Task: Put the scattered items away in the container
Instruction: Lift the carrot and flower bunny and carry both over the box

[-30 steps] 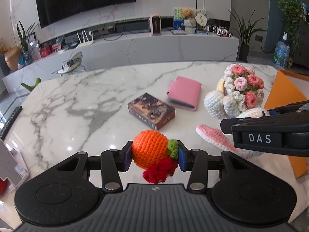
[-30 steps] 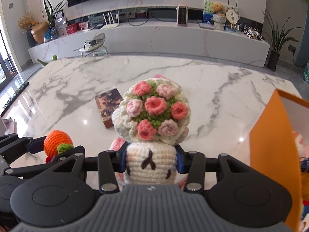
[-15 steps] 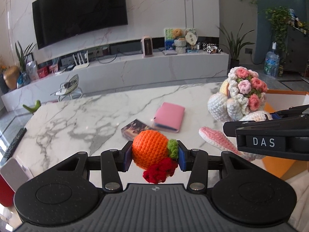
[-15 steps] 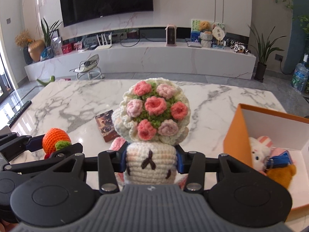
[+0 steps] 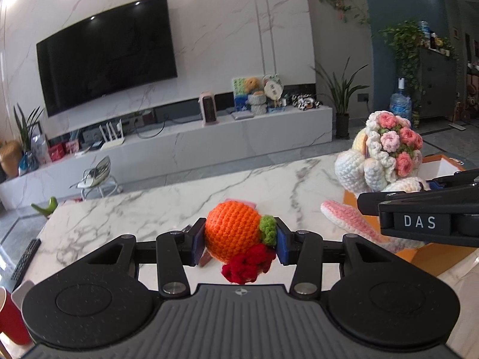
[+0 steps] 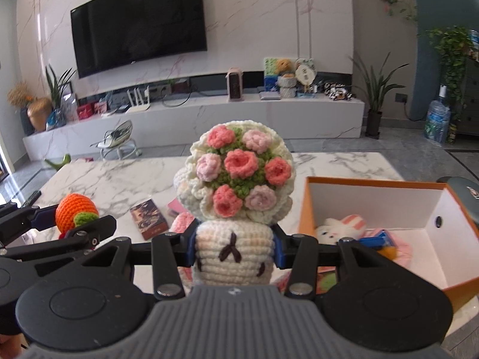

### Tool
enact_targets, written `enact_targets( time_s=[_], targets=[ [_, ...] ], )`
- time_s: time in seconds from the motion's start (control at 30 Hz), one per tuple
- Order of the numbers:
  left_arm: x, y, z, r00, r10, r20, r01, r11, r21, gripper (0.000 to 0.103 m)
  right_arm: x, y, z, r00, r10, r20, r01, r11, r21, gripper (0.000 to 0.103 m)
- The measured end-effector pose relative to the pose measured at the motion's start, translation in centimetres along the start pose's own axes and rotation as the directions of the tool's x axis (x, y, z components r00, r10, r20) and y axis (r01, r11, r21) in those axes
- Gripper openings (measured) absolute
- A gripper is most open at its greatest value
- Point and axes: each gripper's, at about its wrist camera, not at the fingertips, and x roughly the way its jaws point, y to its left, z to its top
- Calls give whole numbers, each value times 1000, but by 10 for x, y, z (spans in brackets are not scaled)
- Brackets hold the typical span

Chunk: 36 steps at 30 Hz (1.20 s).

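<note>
Glossy marble table (image 6: 119, 179) — crocheted yarn toys (image 6: 242, 173)

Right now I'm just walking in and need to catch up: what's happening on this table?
A person is tidying crochet toys into the orange box. The left claw is shut on an orange crochet fruit, held above the marble table. The right claw is shut on a crochet bunny with a flower bouquet, next to the box. A small white plush already lies inside. A dark card box remains on the table.
</note>
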Motion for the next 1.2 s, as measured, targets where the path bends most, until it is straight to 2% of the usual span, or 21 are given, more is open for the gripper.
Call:
enact_targets(
  time_s=[0.27,0.63,0.9,1.2],
  targets=[
    [1,-44,18,996,-77,40,74,994,77,52,-26,-38,0,999,-37,37,36,999,31,49],
    [19,-118,35,978,-200,62,185,964,193,52,-41,-116,0,990,-130,54,124,988,92,49],
    [45,-159,38,968,-250,19,239,942,237,52,-26,-178,-4,978,-208,19,202,967,156,49],
    [87,-200,41,953,-299,-50,301,913,275,52,17,-228,-4,972,-231,-44,235,961,144,49]
  ],
)
